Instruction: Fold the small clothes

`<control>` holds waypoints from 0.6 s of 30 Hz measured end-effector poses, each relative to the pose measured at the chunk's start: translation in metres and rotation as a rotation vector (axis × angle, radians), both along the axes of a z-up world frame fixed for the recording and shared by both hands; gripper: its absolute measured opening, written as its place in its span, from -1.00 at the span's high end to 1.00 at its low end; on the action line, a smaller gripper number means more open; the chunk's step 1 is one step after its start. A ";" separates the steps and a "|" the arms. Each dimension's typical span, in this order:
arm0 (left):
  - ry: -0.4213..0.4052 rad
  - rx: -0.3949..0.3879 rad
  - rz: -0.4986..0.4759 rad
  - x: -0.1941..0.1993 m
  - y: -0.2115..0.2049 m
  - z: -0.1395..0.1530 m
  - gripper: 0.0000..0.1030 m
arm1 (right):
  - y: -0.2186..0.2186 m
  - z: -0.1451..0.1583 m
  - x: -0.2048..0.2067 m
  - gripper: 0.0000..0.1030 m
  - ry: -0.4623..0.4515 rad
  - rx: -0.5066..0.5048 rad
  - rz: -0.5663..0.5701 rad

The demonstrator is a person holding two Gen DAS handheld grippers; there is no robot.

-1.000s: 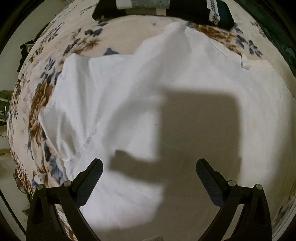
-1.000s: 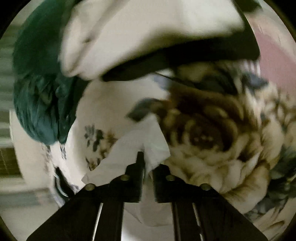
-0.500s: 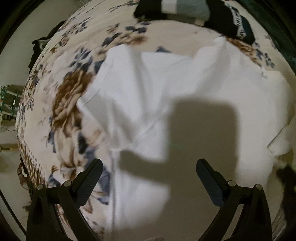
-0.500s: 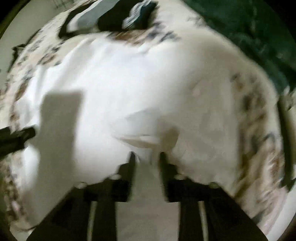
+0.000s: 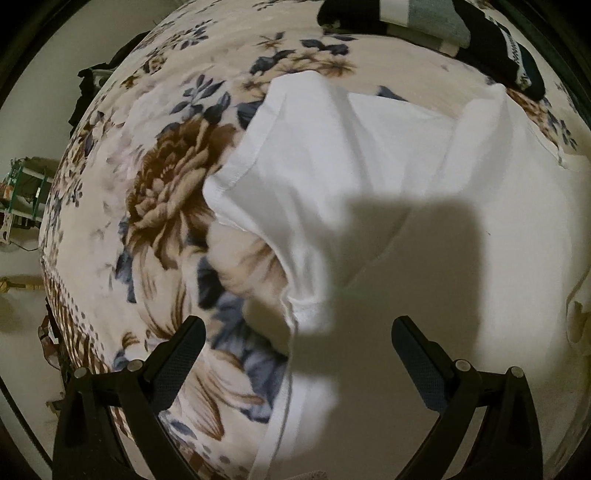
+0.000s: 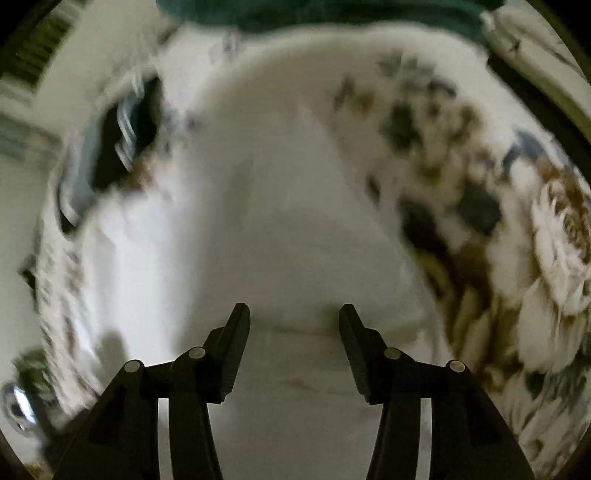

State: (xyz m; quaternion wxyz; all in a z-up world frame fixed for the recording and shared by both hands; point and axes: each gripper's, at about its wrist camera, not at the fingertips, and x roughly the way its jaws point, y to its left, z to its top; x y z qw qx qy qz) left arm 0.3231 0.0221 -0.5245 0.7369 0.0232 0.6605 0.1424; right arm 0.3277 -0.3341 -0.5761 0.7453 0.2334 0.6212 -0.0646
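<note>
A white T-shirt (image 5: 388, 206) lies spread on a floral blanket (image 5: 162, 206). Its left sleeve (image 5: 266, 155) is creased and points toward the upper left. My left gripper (image 5: 297, 332) hovers open and empty above the shirt's left side seam, casting a shadow on the cloth. In the blurred right wrist view the same shirt (image 6: 258, 221) fills the middle. My right gripper (image 6: 293, 317) is open above it, with nothing between the fingers.
A stack of dark folded clothes (image 5: 461, 33) lies at the blanket's far edge; it shows as a dark blur in the right wrist view (image 6: 118, 147). A dark green cloth (image 6: 332, 14) lies beyond the shirt. The blanket's left edge drops to the floor (image 5: 22, 295).
My right gripper, shut on a piece of white cloth a second ago, has let go and opened. It swung over the shirt. My left gripper moved left, so more blanket shows.
</note>
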 end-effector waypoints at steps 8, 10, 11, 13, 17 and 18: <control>-0.008 0.021 0.006 -0.002 0.019 0.001 -1.00 | 0.036 -0.012 -0.079 -0.02 0.165 0.000 0.157; -0.007 0.024 0.017 -0.004 0.024 0.000 -1.00 | 0.029 0.007 -0.083 -0.02 0.130 0.027 0.126; -0.007 0.025 0.023 -0.005 0.027 -0.001 -1.00 | 0.027 0.017 -0.080 -0.02 0.106 0.025 0.113; -0.007 0.031 0.030 -0.007 0.032 -0.002 -1.00 | 0.025 0.038 -0.067 -0.02 0.048 0.020 0.097; -0.015 0.044 0.039 -0.010 0.035 0.000 -1.00 | 0.037 0.046 -0.016 -0.02 0.038 0.057 0.108; -0.018 0.048 0.039 -0.011 0.035 0.000 -1.00 | 0.040 0.040 0.001 -0.02 0.062 0.079 0.103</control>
